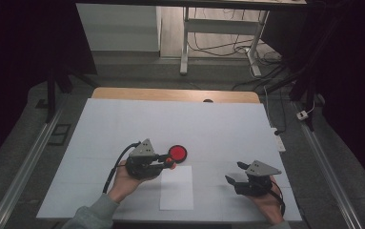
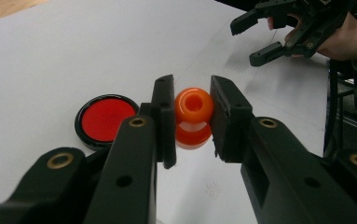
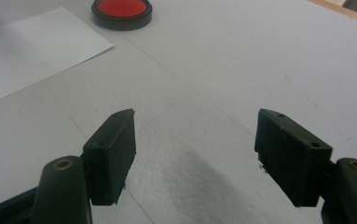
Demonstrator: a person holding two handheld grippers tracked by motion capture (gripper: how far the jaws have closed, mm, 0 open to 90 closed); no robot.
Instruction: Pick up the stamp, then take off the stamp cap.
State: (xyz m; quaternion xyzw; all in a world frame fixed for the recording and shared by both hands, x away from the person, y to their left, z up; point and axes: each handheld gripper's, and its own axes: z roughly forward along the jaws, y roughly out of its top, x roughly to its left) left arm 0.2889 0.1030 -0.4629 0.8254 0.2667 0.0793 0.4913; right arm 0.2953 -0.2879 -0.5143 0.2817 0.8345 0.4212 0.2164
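My left gripper (image 1: 167,162) is shut on a small orange knob-shaped piece (image 2: 193,108), which hangs just above the white table cover. In the high view the orange piece (image 1: 170,164) shows at the jaw tips. A round red pad in a black case (image 1: 177,153) lies right beside it on the cover, and it sits left of the jaws as the red pad (image 2: 106,119) in the left gripper view. My right gripper (image 1: 234,172) rests low at the right with its jaws wide open and nothing between them; its own view shows the right gripper (image 3: 195,135) over bare cover.
A white sheet of paper (image 1: 177,187) lies near the front edge, between the two hands; the paper (image 3: 31,46) and the red pad (image 3: 121,9) show far off in the right gripper view. The white cover (image 1: 170,124) spreads over the wooden table (image 1: 175,94). Desk legs and cables stand beyond.
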